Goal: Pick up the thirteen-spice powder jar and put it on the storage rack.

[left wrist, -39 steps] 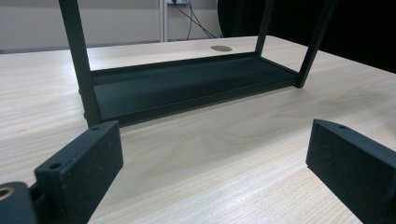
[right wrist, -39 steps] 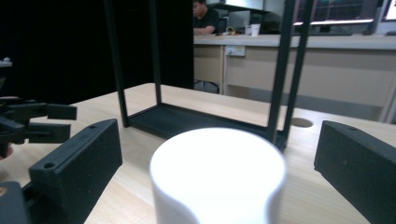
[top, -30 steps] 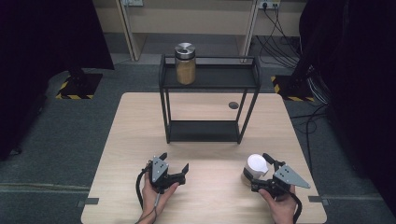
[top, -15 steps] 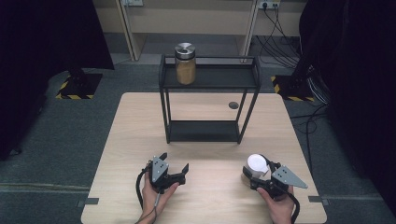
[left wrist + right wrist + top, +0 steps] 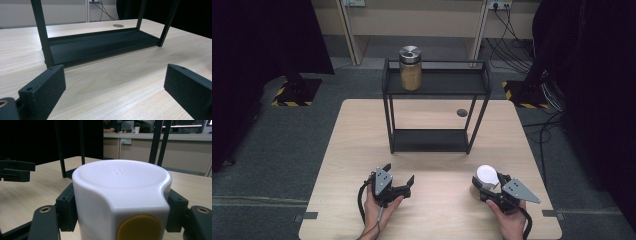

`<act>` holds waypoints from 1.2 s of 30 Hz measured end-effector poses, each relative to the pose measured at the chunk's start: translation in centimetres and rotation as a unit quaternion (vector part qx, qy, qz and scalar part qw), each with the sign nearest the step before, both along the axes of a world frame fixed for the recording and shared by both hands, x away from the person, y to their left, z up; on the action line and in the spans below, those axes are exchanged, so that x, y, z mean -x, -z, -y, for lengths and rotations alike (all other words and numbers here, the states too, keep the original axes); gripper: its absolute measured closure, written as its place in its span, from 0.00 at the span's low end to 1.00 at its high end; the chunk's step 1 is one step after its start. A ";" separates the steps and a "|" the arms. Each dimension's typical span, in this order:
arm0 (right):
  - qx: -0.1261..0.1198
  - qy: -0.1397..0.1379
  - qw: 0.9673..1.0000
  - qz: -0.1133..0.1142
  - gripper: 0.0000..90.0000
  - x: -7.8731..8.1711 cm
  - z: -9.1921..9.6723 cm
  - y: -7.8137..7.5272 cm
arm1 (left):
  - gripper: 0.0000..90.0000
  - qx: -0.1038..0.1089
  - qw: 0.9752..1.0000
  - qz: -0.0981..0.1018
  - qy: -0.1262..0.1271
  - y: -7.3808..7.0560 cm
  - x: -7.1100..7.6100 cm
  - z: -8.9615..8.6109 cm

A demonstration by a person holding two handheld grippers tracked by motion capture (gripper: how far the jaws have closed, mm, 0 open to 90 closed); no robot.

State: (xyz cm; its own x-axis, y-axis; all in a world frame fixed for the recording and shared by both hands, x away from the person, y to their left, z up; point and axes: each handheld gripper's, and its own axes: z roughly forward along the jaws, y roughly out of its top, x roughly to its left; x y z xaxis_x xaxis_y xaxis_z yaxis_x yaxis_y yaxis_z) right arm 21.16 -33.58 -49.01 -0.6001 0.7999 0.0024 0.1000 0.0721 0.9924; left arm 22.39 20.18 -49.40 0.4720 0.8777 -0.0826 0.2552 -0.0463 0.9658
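A white-lidded container (image 5: 486, 175) with a yellow round spot on its side (image 5: 138, 227) stands on the table near the front right. My right gripper (image 5: 489, 185) is around it, and its black pads (image 5: 67, 206) press on both sides of the lid. My left gripper (image 5: 398, 173) rests at the front left, open, with bare tabletop between its wide-apart jaws (image 5: 115, 87). It faces the lower tray (image 5: 100, 45) of a black two-level rack (image 5: 437, 82). A glass jar (image 5: 410, 67) with a metal lid and tan contents stands on the rack's top shelf.
The rack stands mid-table, its thin black legs (image 5: 60, 150) rising ahead of the right gripper. A round grommet hole (image 5: 462, 113) lies behind the rack. The wooden table's front edge (image 5: 427, 235) is close to both hands. Cables (image 5: 512, 45) and stands sit on the floor beyond.
My right gripper has edged slightly left, closer in around the white-lidded container. The left gripper and the jar on the rack have not moved.
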 end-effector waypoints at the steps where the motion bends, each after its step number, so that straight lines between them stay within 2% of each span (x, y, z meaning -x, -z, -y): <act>1: 0.000 0.000 1.000 0.000 0.34 0.0 0.0 0.0 | 0.03 0.000 1.000 0.000 0.000 0.0 0.0 0.0; 22: 0.002 0.005 1.000 -0.002 0.34 0.2 -0.2 -0.2 | 0.03 -0.001 1.000 0.000 0.001 0.0 0.0 0.0; 26: -0.018 0.005 1.000 -0.012 0.34 0.0 -0.1 -0.2 | 0.03 -0.001 1.000 -0.001 0.001 0.0 -0.1 0.0; 36: -0.013 -0.003 1.000 0.009 0.34 0.4 -0.7 -1.5 | 0.03 -0.001 1.000 0.002 -0.001 0.0 0.1 0.0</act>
State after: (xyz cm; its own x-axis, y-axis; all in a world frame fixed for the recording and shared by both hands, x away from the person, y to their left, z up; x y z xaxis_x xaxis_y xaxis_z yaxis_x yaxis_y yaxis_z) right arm 20.77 -32.87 -47.49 -0.6047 0.7964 0.0115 0.0815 0.0475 0.9955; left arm 22.31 20.15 -49.43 0.4702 0.8790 -0.0790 0.2513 -0.0476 0.9667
